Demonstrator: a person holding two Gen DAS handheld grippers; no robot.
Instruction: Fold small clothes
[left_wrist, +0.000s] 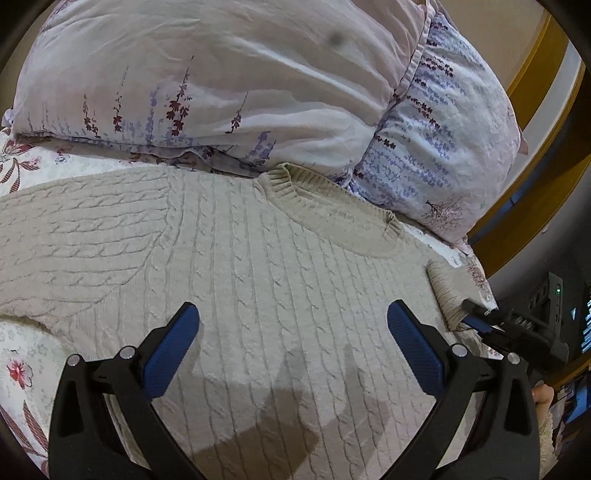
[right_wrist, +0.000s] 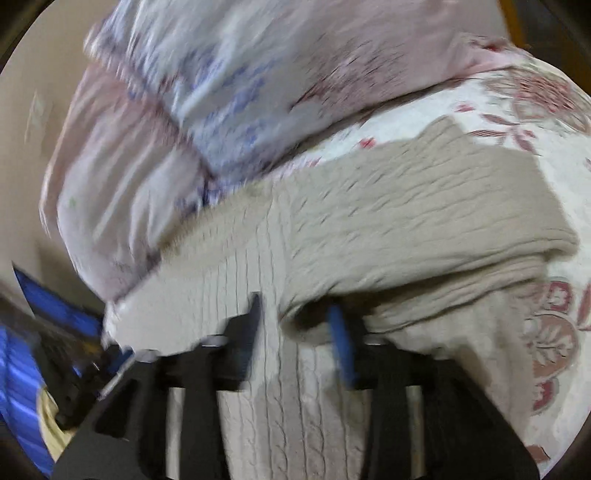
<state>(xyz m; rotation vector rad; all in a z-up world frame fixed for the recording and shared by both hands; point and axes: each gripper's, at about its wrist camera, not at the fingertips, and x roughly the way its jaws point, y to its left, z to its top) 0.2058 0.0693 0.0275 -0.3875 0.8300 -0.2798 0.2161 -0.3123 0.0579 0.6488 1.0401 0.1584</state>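
A beige cable-knit sweater (left_wrist: 258, 258) lies spread on a white floral bedspread (left_wrist: 22, 373), its ribbed collar touching 2 lavender-print pillows (left_wrist: 221, 81). The left gripper (left_wrist: 291, 314) hovers over the sweater's body, jaws wide apart, holding nothing. The right gripper (right_wrist: 299, 314), blurred, has its jaws closed on a raised fold of the sweater (right_wrist: 280, 314) at its edge.

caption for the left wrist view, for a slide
Open left tongs hover over a cream cable-knit sweater spread below two floral pillows.
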